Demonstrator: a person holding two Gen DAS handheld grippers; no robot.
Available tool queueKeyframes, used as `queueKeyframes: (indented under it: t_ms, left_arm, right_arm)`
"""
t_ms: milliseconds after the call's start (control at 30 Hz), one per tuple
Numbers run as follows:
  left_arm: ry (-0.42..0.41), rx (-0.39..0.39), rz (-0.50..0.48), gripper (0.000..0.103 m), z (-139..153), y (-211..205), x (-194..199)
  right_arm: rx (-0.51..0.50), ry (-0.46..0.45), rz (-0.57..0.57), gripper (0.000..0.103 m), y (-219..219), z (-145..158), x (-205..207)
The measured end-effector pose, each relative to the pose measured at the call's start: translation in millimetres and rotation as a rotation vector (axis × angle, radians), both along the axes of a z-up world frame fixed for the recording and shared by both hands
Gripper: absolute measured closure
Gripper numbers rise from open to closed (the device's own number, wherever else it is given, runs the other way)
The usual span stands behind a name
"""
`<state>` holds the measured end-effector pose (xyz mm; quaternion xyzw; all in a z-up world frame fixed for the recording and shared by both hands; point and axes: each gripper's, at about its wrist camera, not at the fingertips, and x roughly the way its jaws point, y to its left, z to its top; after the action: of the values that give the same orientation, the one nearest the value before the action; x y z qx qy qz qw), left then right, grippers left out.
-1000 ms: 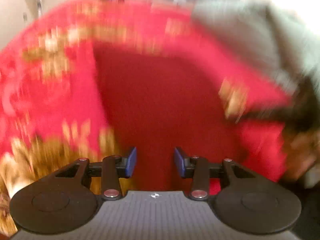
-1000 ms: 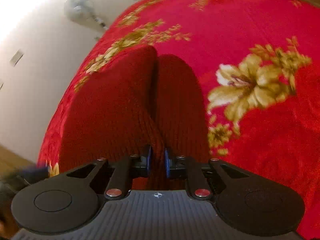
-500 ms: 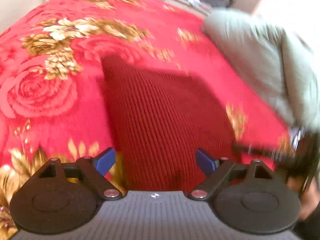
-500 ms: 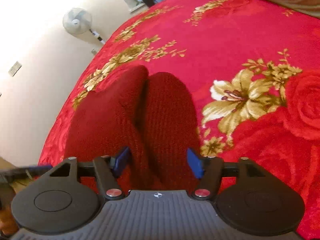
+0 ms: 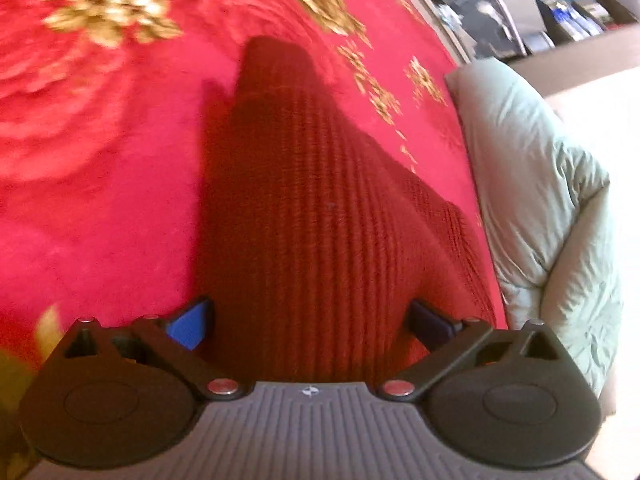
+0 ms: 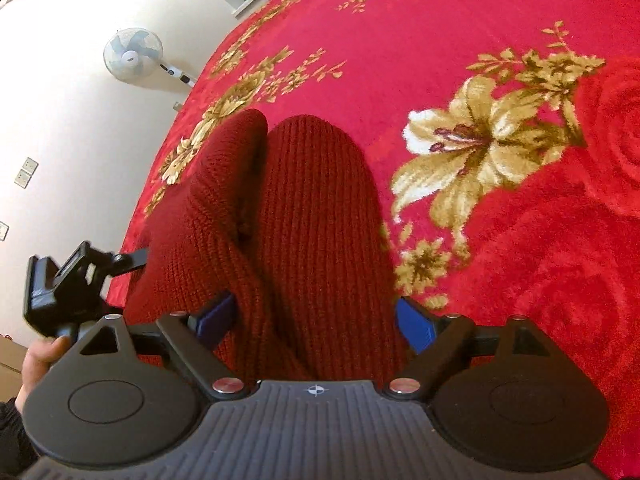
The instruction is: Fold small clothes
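Dark red knitted garment point(image 6: 312, 216) lying on a floral red blanket point(image 6: 500, 60); no legible writing.
Left gripper point(image 5: 310, 322) and right gripper point(image 6: 316, 322): jaws opening wide, straddling the knit, gripping nothing.

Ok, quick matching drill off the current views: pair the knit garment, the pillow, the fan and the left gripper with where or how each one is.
Things:
1. dark red knit garment
2. pale green pillow
3. white fan
4. left gripper

States:
A. stands by the cream wall
B. jaws opening, garment between them, pads clear of it
C. lies at the edge of the floral blanket
D. lies on the blanket, folded over itself

Pairs: 1-D, 2-C, 3-A, 4-B
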<state>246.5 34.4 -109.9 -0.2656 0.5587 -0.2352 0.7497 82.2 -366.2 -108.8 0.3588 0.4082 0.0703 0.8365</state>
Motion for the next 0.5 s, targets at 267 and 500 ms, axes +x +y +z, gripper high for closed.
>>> queueKeyframes:
  t_ms: [267,500]
  left_arm:
    - [-0.016,0.022,-0.043,0.004,-11.2,-20.6,21.0]
    - [-0.322,0.193,-0.123,0.034,55.3,-40.3,0.7]
  right_arm:
    - [0.031,-0.041,-0.043,0.024,2.4,-4.1,-6.8]
    - [0.021,-0.155,-0.019,0.077,22.7,11.0,-13.4]
